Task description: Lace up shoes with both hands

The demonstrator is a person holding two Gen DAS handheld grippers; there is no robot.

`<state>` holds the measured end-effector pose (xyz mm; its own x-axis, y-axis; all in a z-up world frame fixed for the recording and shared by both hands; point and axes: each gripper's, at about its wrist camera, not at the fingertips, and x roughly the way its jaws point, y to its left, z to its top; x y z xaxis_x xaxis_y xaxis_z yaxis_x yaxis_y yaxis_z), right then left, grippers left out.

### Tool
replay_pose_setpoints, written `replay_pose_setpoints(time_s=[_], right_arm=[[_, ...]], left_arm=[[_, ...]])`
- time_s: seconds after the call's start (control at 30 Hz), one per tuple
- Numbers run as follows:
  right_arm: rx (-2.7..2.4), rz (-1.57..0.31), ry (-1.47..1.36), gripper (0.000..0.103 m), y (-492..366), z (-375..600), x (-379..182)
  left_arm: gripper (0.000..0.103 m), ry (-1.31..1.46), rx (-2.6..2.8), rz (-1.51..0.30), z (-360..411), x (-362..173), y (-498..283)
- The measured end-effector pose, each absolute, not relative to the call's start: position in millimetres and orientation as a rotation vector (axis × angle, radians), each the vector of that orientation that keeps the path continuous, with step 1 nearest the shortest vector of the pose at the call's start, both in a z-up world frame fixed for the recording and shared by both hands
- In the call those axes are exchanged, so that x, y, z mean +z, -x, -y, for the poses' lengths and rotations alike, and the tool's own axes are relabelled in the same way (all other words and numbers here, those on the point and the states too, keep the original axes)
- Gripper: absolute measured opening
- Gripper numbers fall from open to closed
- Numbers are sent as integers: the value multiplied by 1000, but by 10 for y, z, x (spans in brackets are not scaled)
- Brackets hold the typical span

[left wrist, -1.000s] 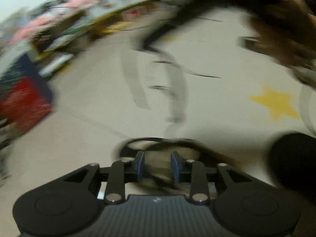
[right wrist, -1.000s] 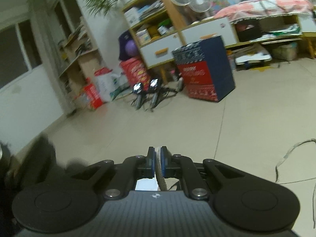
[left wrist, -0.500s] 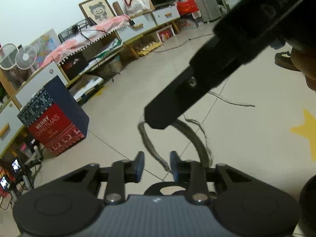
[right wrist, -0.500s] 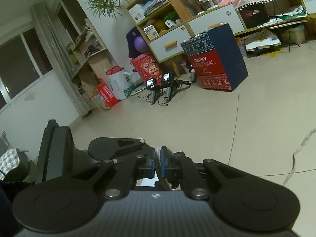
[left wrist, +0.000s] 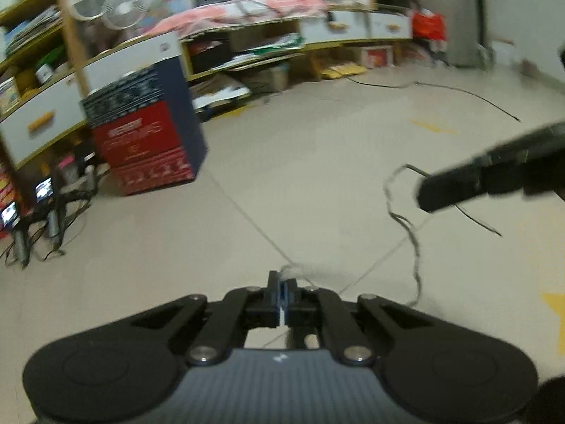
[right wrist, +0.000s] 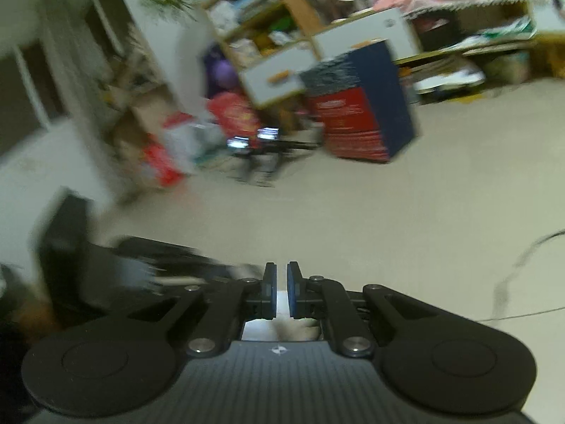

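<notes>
Red-and-navy box (left wrist: 144,134), contents unseen

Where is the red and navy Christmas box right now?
In the left wrist view the box stands on the floor at upper left, before the shelving.

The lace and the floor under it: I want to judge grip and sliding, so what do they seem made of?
The lace looks like pale woven fabric cord: thin, limp, frayed-looking and kinked, matte. Blur leaves the weave unclear. The floor looks like beige ceramic tile with a dull sheen: straight grout lines cross it.
</notes>
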<state>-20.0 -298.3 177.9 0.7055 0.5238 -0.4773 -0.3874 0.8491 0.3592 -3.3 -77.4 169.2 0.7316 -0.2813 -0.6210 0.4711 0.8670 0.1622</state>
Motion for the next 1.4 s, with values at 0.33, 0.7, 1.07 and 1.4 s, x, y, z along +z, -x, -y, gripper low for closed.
replay_pose_setpoints(time_s=[0.33, 0.7, 1.07, 1.4], right_arm=[[688, -697, -181, 29, 545, 2575, 1498], [547, -654, 136, 30, 435, 2067, 1232], [384, -619, 40, 6, 181, 2448, 1257], [258, -653, 122, 7, -261, 2578, 1133]], left_arm=[[2, -231, -385, -631, 619, 1917, 19], [2, -105, -389, -677, 493, 1975, 17], [2, -20, -360, -738, 358, 1835, -25], [2, 243, -345, -862, 127, 1390, -253]])
